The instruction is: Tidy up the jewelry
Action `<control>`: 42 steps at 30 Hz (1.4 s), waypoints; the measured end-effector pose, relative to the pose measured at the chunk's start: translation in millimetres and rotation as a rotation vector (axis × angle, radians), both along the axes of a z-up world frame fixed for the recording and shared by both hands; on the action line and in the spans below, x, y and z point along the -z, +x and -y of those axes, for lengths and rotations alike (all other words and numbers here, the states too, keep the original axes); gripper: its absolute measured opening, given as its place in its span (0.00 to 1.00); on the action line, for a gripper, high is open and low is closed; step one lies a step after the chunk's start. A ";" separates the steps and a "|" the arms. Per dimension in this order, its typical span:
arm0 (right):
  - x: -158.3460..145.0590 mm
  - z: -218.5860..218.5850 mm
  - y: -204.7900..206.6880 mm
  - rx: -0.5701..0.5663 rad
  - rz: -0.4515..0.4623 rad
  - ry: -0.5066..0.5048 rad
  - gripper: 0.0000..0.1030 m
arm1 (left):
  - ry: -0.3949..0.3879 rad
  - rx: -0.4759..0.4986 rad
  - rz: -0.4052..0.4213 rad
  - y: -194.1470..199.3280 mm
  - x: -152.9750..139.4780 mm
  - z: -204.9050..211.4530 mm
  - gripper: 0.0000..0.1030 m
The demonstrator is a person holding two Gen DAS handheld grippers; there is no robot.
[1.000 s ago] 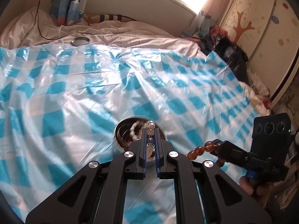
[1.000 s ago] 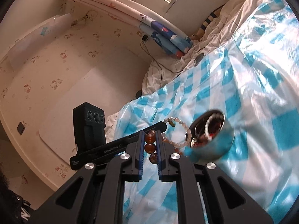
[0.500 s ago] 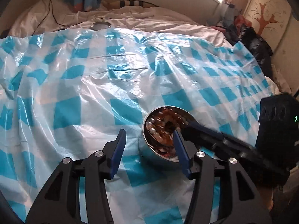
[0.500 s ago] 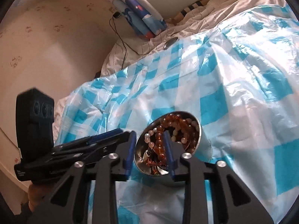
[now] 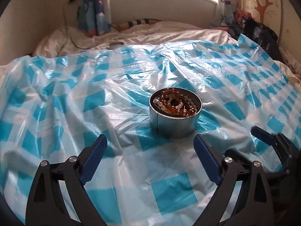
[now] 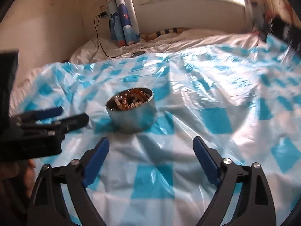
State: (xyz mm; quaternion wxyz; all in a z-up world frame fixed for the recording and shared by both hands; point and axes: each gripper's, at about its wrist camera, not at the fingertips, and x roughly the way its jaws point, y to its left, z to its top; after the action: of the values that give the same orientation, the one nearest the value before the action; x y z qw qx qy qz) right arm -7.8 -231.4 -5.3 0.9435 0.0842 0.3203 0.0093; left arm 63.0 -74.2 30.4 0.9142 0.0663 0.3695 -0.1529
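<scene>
A round metal tin [image 5: 174,122] stands on the blue-and-white checked plastic sheet [image 5: 75,103] spread over the bed. It holds amber bead bracelets [image 5: 175,105] and a pale pearl strand, heaped to the rim. My left gripper [image 5: 150,143] is wide open and empty, a short way in front of the tin. My right gripper [image 6: 150,145] is wide open and empty, in front of the tin [image 6: 131,113] and slightly to its right. The left gripper also shows at the left of the right wrist view [image 6: 56,116].
A small round metal lid [image 5: 115,45] lies at the far edge of the sheet near a black cable. Rumpled white bedding, a blue patterned curtain [image 5: 94,9] and a window lie beyond. Dark clothes [image 5: 257,32] are piled at the far right by a wardrobe.
Both grippers let their bead strands go into the tin, opened wide and drew back from it. The tin now sits farther ahead in both views.
</scene>
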 end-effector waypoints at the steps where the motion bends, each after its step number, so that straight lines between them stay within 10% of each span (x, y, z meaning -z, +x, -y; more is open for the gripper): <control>1: 3.2 -1.9 -4.4 0.015 0.002 -0.009 0.87 | -0.009 -0.015 0.009 -5.2 0.7 -1.5 0.88; 8: 5.6 -23.5 -17.5 0.066 0.052 -0.150 0.93 | -0.044 -0.165 0.070 -30.3 22.0 -17.5 0.92; 15: 12.9 -6.8 -14.5 0.121 0.004 -0.080 0.93 | -0.101 -0.263 0.048 -32.4 37.7 -38.0 0.92; 42: 14.6 -6.8 -19.3 0.206 -0.001 -0.118 0.93 | -0.105 -0.168 -0.031 -31.6 53.5 -29.8 0.92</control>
State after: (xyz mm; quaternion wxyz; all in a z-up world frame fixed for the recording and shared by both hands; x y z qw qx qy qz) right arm -27.2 -224.6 -19.9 0.9425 0.0611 0.3106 -0.1069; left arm 31.4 -44.3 -23.1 0.9202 -0.0154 0.3792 -0.0957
